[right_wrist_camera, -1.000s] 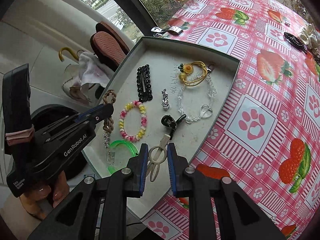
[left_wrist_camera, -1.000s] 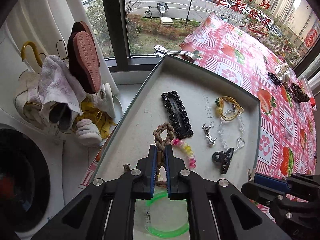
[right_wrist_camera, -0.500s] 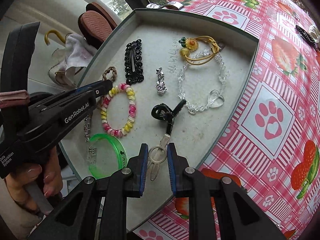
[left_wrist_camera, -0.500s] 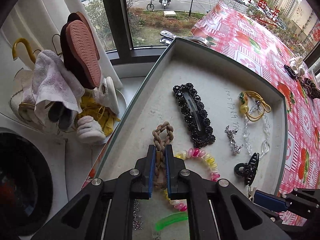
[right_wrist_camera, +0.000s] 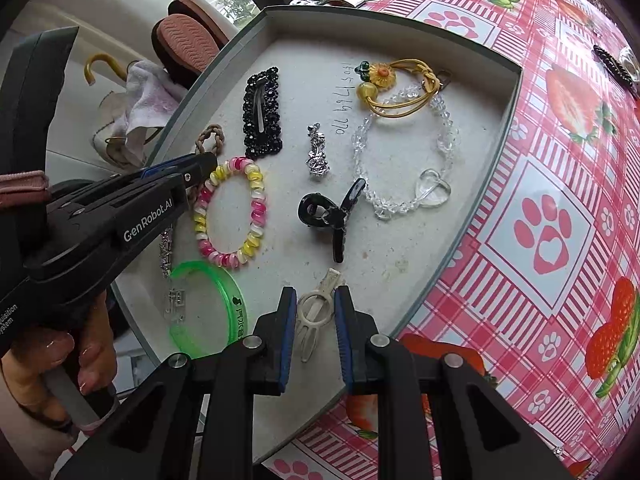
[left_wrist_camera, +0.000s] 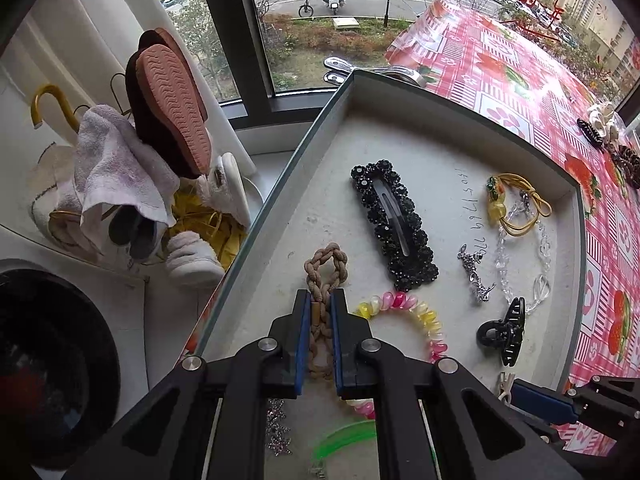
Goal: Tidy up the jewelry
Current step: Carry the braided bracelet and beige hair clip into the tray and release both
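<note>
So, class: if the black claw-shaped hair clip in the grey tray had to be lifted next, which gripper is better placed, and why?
Right. The right gripper sits just below the black claw-shaped hair clip, though it holds a cream plastic clip. The left gripper is clamped on the brown braided cord further across the grey tray.

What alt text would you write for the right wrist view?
A hand-held gripper straddles a cream hair clip in a grey tray of jewelry: a pink-yellow bracelet, black claw clip and crystal bracelet. Another hand-held gripper enters from the left.
</note>
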Action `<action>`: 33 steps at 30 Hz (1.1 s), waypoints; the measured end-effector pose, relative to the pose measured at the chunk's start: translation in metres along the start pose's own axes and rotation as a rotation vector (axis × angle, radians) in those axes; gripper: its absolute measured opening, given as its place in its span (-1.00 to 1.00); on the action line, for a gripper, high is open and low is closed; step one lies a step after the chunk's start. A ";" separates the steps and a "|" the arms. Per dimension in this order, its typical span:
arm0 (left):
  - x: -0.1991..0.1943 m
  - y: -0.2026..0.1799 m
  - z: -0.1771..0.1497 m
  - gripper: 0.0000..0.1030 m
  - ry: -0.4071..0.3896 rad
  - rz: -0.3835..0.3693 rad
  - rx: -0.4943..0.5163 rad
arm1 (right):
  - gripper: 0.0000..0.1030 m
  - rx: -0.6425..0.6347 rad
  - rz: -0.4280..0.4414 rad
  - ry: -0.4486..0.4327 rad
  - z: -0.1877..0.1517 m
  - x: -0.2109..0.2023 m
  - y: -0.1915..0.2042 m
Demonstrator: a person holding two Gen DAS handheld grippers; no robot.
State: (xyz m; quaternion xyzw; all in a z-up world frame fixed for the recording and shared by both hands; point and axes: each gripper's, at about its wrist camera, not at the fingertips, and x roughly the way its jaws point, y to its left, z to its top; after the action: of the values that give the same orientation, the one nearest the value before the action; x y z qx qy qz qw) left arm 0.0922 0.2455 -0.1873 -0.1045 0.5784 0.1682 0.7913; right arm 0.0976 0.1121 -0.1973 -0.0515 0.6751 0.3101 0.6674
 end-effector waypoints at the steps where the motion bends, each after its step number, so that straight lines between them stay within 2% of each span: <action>1: -0.001 0.001 -0.001 -0.70 0.001 0.001 -0.001 | -0.59 -0.001 0.000 0.000 0.000 0.000 0.000; 4: -0.003 0.002 -0.002 -0.70 0.002 0.005 0.003 | -0.54 -0.004 0.002 0.003 0.000 0.000 0.001; 8: -0.009 0.002 -0.004 -0.70 -0.005 0.014 0.009 | -0.28 0.014 0.033 -0.010 0.000 -0.005 0.002; 17: -0.025 0.001 -0.011 -0.70 -0.016 0.007 0.004 | -0.24 0.033 0.033 -0.089 -0.009 -0.047 -0.004; 25: -0.037 -0.007 -0.025 -0.68 0.007 -0.002 0.021 | -0.24 0.101 0.007 -0.080 -0.030 -0.065 -0.022; 27: -0.038 -0.007 -0.028 -0.04 0.012 0.000 0.019 | -0.24 0.110 -0.004 -0.071 -0.036 -0.066 -0.024; 28: -0.042 -0.006 -0.030 0.37 0.000 0.004 0.010 | -0.24 0.115 -0.010 -0.067 -0.038 -0.067 -0.025; 30: -0.050 -0.005 -0.033 0.37 -0.021 0.004 0.006 | -0.24 0.121 -0.017 -0.059 -0.043 -0.068 -0.025; 33: -0.055 -0.006 -0.037 0.37 -0.002 -0.009 0.010 | -0.24 0.129 -0.027 -0.046 -0.049 -0.070 -0.025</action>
State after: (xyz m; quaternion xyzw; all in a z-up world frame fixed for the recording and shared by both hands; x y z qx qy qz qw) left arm 0.0467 0.2189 -0.1464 -0.1028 0.5782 0.1619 0.7931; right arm 0.0744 0.0439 -0.1453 -0.0102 0.6775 0.2580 0.6887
